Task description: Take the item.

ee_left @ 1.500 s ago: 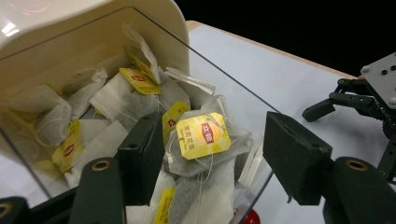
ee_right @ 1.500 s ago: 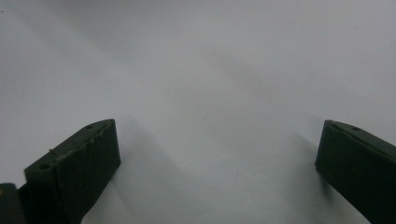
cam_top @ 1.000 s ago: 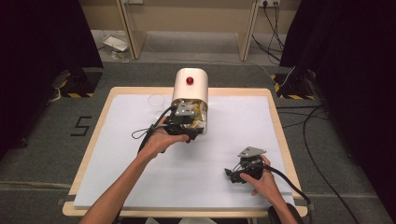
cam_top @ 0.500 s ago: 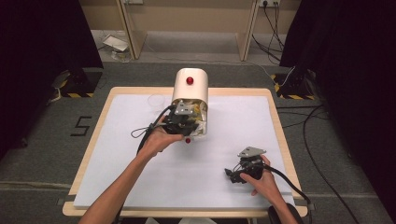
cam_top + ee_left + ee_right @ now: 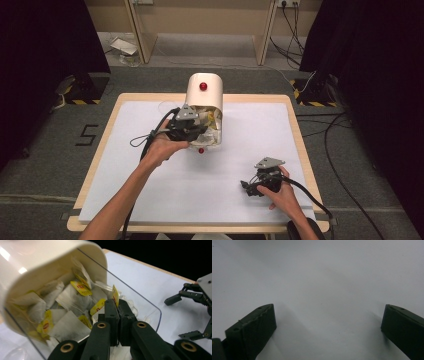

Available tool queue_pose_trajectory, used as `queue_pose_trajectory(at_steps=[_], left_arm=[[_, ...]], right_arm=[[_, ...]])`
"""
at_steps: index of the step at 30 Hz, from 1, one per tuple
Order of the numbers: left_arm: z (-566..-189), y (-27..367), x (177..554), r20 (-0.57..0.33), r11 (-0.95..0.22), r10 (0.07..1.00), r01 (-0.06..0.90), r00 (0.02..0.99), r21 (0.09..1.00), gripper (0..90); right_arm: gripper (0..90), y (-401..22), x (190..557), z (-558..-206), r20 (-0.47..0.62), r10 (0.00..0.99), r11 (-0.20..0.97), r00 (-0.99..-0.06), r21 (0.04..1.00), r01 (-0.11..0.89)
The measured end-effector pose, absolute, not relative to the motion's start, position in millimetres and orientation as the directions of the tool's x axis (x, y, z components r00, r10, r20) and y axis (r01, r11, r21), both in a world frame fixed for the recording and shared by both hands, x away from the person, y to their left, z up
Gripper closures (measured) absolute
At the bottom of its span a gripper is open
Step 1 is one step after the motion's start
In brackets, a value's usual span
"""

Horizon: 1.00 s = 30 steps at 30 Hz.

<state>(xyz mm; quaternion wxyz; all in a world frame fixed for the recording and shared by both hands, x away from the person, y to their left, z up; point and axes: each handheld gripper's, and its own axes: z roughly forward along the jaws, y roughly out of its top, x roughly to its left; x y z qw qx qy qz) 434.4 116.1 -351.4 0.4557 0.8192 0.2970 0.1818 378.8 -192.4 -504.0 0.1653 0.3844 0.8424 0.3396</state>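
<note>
We have one tea bag's yellow tag (image 5: 115,295) pinched at the mouth of the cream dispenser (image 5: 204,95), which lies on the white table (image 5: 125,200) packed with tea bags (image 5: 67,302). Our left gripper (image 5: 117,302) has just closed on the tag; drawing the bag out remains. Our right gripper (image 5: 251,187) rests open and empty, well apart.

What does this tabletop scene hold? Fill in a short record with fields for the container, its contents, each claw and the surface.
container: cream canister lying on its side, clear lid open
contents: tea bags with yellow tags
left claw: at the canister's mouth, jaws just closed, shut on a yellow tag
right claw: open, holding nothing, low over the sheet
surface: white sheet on a wooden table
</note>
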Motion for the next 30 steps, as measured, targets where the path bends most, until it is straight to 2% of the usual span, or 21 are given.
queue_pose_trajectory(at_steps=[9,19,30], left_arm=[[-331.7,143.7,427.7,0.007,-0.353,0.671,0.31,0.742,0.883,87.3],[-326.8,161.2,422.4,0.002,-0.334,0.679,0.307,0.734,0.891,87.3],[-330.7,203.5,434.3,-0.008,-0.281,0.764,0.343,0.645,0.896,87.1]], right_arm=[[0.3,-192.3,378.8,-504.0,-0.018,0.76,0.474,-0.65,0.699,0.535],[0.3,-192.4,378.8,-504.1,-0.018,0.76,0.474,-0.65,0.699,0.535],[0.3,-192.3,378.8,-504.1,-0.017,0.76,0.474,-0.649,0.699,0.536]])
